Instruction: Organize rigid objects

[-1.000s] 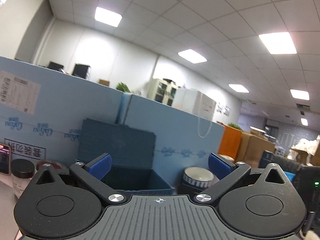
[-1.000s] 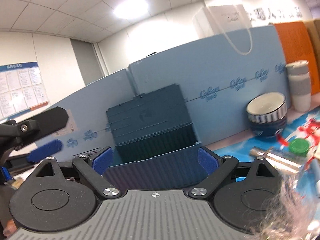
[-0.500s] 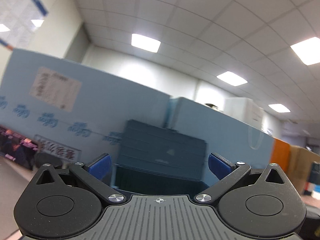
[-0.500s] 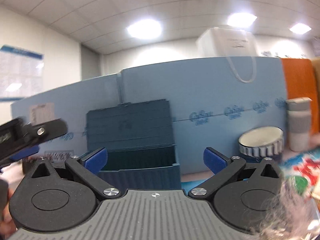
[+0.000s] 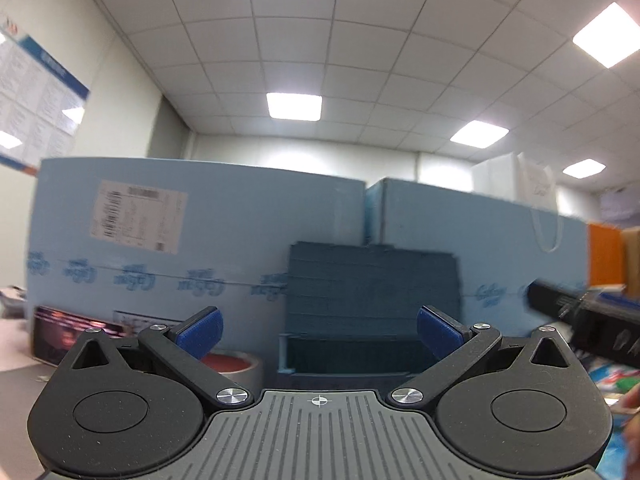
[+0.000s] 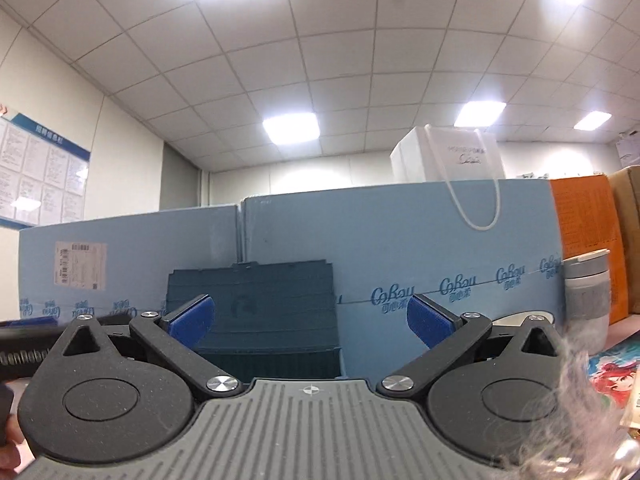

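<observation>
Both grippers are pointing roughly level toward the dark blue storage box (image 5: 372, 312) that is standing on the desk (image 5: 24, 380) with its ribbed lid tilted back against the light blue foam board (image 5: 224, 240) behind it. The left gripper (image 5: 319, 330) is holding its blue-padded fingers (image 5: 200, 330) spread wide with nothing between them; the open box is sitting straight ahead in the gap. The right gripper (image 6: 310, 322) is also keeping its fingers (image 6: 191, 320) spread as wide as they go, gripping nothing, and the same box (image 6: 256, 320) is showing between them, a little to the left of centre.

To the left of the box, in the left wrist view, a roll of tape (image 5: 234, 364) with a reddish top is lying on the desk, and a dark phone-like screen (image 5: 70, 334) is leaning near the board. In the right wrist view a grey-and-white lidded cup (image 6: 586, 300) is standing upright well to the right of the box, with the pale rim of a bowl (image 6: 516, 318) peeking out just beside it. A white paper bag (image 6: 448, 156) is rising behind the board, its cord handles hanging over the front.
</observation>
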